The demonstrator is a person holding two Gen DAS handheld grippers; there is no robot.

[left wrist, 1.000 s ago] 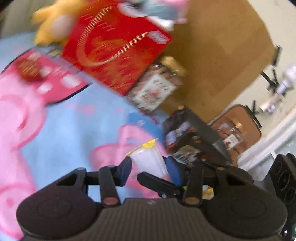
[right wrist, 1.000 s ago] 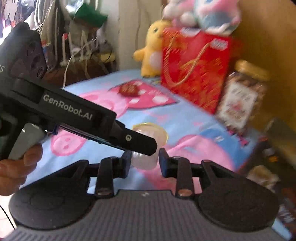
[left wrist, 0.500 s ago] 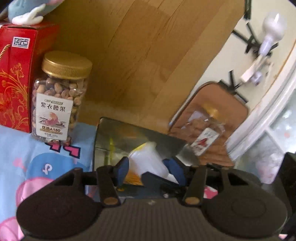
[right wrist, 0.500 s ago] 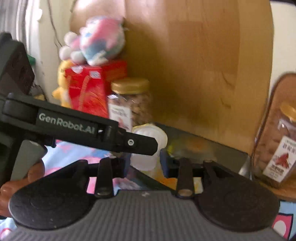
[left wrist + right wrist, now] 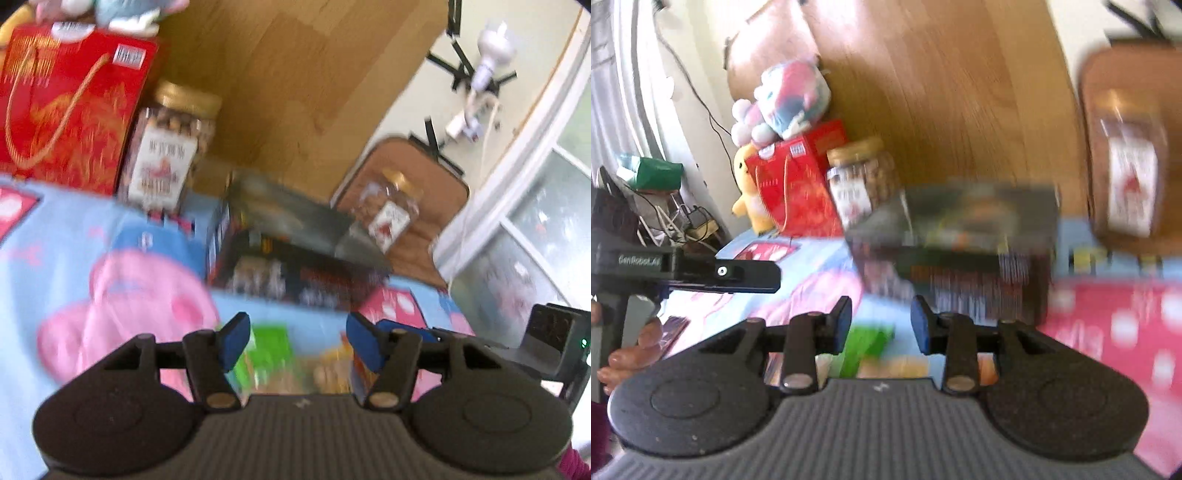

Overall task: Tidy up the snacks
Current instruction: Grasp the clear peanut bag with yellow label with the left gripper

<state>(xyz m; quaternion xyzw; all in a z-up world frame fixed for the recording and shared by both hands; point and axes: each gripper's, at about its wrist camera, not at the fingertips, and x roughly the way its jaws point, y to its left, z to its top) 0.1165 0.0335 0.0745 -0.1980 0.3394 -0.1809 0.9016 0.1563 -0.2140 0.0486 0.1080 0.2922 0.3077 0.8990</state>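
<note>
My left gripper [image 5: 297, 343] is open and empty above a green snack packet [image 5: 271, 354] and an orange one [image 5: 330, 369] on the bedsheet. My right gripper [image 5: 881, 325] is open and empty over the same green packet [image 5: 866, 347]. A dark open snack box [image 5: 291, 251] lies ahead; it also shows in the right wrist view [image 5: 964, 236]. The white cup is out of sight. The left gripper body [image 5: 683, 271] shows at the left of the right wrist view.
A nut jar [image 5: 170, 147] and a red gift bag [image 5: 66, 107] stand against a wooden headboard [image 5: 295, 74]. A second jar [image 5: 388, 210] sits on a brown chair. Plush toys [image 5: 783, 99] top the red bag. Frames are blurred.
Both grippers held a white cup between them over the dark box; now both are open and empty, pulled back over the packets on the sheet.
</note>
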